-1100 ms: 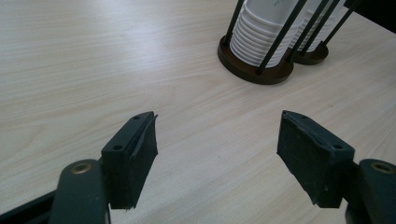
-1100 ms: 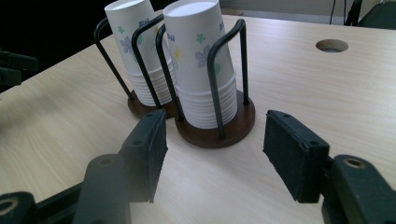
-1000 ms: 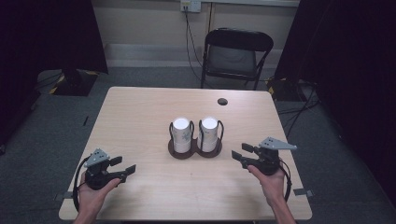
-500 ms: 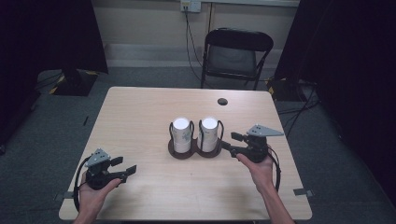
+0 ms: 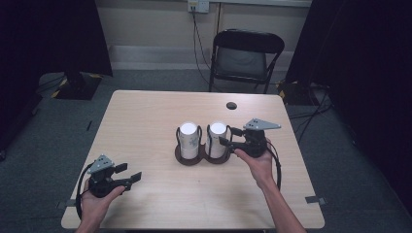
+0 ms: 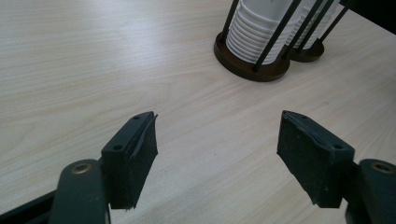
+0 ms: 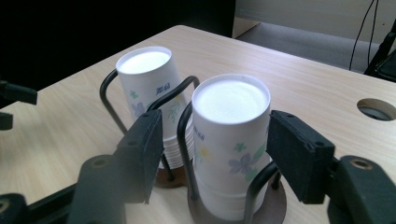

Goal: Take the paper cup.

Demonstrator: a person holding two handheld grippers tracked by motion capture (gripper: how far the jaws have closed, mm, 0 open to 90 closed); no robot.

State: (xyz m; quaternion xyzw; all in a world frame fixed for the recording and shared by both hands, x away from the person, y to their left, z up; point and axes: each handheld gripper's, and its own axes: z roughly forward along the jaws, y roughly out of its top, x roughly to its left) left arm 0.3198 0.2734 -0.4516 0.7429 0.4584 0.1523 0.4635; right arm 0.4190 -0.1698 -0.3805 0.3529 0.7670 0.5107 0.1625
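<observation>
Two cup stacks (image 5: 202, 138) sitting in a holder (image 5: 200, 158). Right tool (image 7: 215, 149) opening around the near stack (image 7: 231, 140) — not gripping. Left tool (image 6: 217, 158) resting wide open — empty.

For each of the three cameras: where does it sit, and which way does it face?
High view: above the person's side, facing forward and down on the table; forearms, both hands.
Left gripper view: on the left gripper, facing along its open jaws across the tabletop.
Right gripper view: on the right gripper, its jaws flanking the nearer cup stack.
Shared: the cup holder.
</observation>
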